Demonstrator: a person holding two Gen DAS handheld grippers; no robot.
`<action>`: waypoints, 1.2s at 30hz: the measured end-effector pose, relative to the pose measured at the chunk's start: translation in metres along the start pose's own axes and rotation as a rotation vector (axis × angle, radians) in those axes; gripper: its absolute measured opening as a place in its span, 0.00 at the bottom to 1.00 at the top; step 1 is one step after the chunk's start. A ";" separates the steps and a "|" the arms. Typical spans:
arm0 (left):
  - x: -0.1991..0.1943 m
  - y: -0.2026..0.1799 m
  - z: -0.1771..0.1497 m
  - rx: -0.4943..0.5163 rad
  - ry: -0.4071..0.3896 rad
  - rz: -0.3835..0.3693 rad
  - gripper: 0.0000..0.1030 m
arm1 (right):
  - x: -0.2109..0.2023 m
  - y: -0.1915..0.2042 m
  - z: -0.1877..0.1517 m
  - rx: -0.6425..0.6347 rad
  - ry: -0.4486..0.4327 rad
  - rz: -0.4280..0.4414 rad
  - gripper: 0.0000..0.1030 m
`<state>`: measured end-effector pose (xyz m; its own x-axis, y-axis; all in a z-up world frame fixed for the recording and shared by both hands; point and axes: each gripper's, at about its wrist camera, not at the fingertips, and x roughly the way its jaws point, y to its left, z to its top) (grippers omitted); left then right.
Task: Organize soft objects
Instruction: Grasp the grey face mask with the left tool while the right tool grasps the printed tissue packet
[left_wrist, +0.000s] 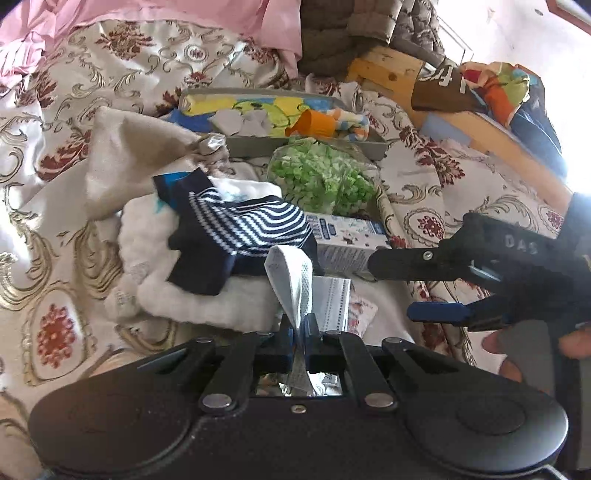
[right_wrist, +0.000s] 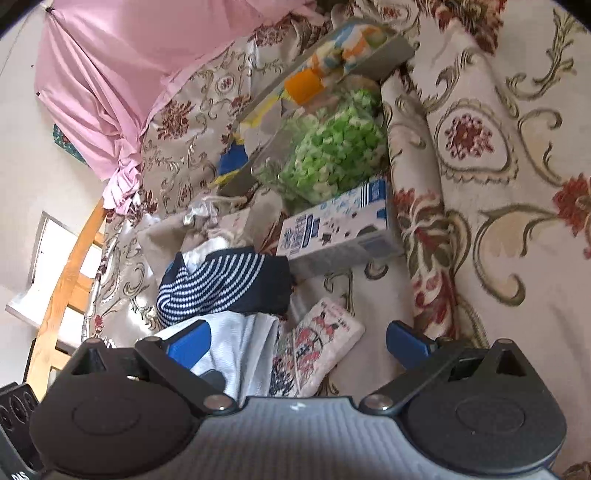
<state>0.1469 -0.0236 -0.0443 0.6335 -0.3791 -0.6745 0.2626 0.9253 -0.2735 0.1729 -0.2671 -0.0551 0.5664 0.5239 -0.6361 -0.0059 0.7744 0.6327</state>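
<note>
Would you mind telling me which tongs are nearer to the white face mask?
Left. The left tongs are shut on the white face mask, pinching its fold. The right tongs stand open just beside it, not touching.

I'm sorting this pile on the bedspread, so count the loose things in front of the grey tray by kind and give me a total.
Striped socks: 1
Face masks: 1, pinched in the shut left gripper
Beige cloth bags: 1
White fluffy cloths: 1
Bags of green bits: 1
Cartons: 1
Printed tissue packs: 1
Total: 7
</note>
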 end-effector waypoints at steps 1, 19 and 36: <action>-0.003 0.001 0.000 0.013 0.008 0.005 0.05 | 0.001 0.001 -0.001 -0.004 0.012 0.000 1.00; -0.011 0.025 -0.016 0.004 0.027 0.045 0.07 | 0.030 -0.012 -0.006 0.127 0.144 0.154 0.88; -0.003 0.034 -0.008 -0.084 0.001 -0.036 0.16 | 0.045 0.002 -0.008 0.077 0.134 0.102 0.27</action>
<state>0.1482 0.0089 -0.0566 0.6238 -0.4124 -0.6639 0.2235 0.9081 -0.3541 0.1912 -0.2392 -0.0858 0.4509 0.6452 -0.6168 0.0083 0.6880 0.7257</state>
